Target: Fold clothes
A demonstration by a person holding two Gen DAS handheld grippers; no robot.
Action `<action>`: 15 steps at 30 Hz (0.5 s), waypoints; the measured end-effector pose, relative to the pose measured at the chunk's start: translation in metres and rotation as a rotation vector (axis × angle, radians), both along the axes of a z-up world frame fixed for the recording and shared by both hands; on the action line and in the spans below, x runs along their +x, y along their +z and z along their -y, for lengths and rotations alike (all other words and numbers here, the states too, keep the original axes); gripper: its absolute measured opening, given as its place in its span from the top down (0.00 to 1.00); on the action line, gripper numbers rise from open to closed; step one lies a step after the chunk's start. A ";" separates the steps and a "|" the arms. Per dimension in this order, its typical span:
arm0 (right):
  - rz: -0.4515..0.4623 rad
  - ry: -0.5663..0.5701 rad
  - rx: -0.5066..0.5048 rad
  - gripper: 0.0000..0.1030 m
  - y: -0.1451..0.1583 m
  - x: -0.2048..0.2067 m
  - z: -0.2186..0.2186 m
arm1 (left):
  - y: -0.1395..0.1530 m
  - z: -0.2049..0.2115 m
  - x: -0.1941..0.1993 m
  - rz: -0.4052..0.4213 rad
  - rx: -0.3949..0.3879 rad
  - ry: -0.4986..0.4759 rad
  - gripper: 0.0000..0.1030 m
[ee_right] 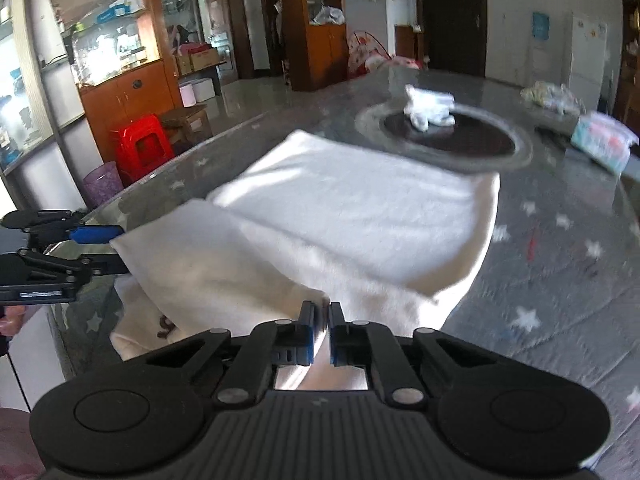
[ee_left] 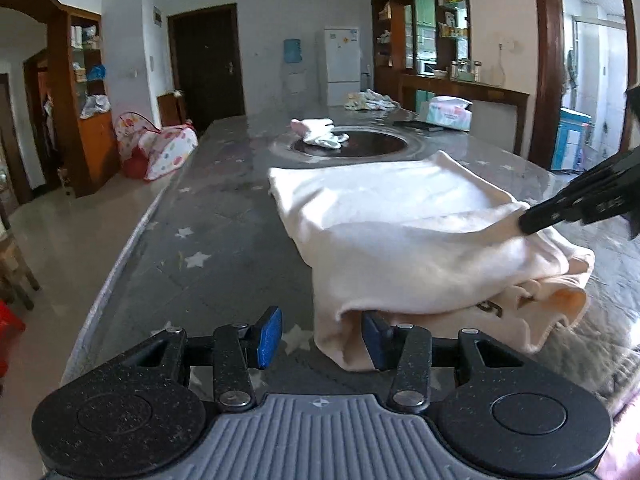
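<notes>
1. Cloth nearest the cameras is the gathered end of a cream garment (ee_left: 420, 248), bunched at the near edge of the bench (ee_left: 208, 216); dark lettering shows on a layer underneath.
2. Left gripper (ee_left: 320, 340) has its jaws wide apart, one blue pad tucked under the hanging hem and nothing pinched. It seems placed there to take that corner next.
3. Right gripper (ee_right: 329, 312) has its jaws nearly together with a fold of the cream fabric between them, lifting that edge, probably so it can be carried over the flat part.
4. Farther along, the rest of the garment lies flat and smooth on the star-patterned bench, already doubled, giving a base for the fold.
5. Beyond it, a small white bundle (ee_left: 320, 133) sits on the dark round inset (ee_left: 372, 146), apart from the work.
6. A tissue pack (ee_left: 448, 114) and another clothes heap (ee_left: 370, 101) lie at the far end.
</notes>
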State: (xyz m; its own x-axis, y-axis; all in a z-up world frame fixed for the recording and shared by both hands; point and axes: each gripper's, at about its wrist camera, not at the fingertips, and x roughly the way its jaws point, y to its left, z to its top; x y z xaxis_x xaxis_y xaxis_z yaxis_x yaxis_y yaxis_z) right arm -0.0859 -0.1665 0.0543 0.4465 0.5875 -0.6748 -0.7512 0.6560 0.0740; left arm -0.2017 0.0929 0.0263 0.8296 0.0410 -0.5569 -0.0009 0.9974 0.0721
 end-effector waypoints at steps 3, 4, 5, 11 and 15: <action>0.079 0.013 -0.006 0.96 0.020 -0.005 -0.002 | -0.003 0.003 0.003 0.001 0.042 0.020 0.54; 0.109 0.019 -0.008 0.96 0.028 -0.007 -0.003 | -0.004 0.004 0.002 0.005 0.056 0.026 0.55; 0.126 0.018 -0.011 0.96 0.032 -0.008 -0.003 | -0.004 0.004 0.001 0.009 0.069 0.032 0.58; 0.169 -0.015 -0.036 0.97 0.042 -0.004 -0.003 | -0.007 0.003 -0.007 0.014 0.135 0.040 0.67; 0.117 -0.052 -0.077 0.97 0.024 0.006 0.000 | -0.009 0.002 -0.010 0.001 0.112 0.005 0.66</action>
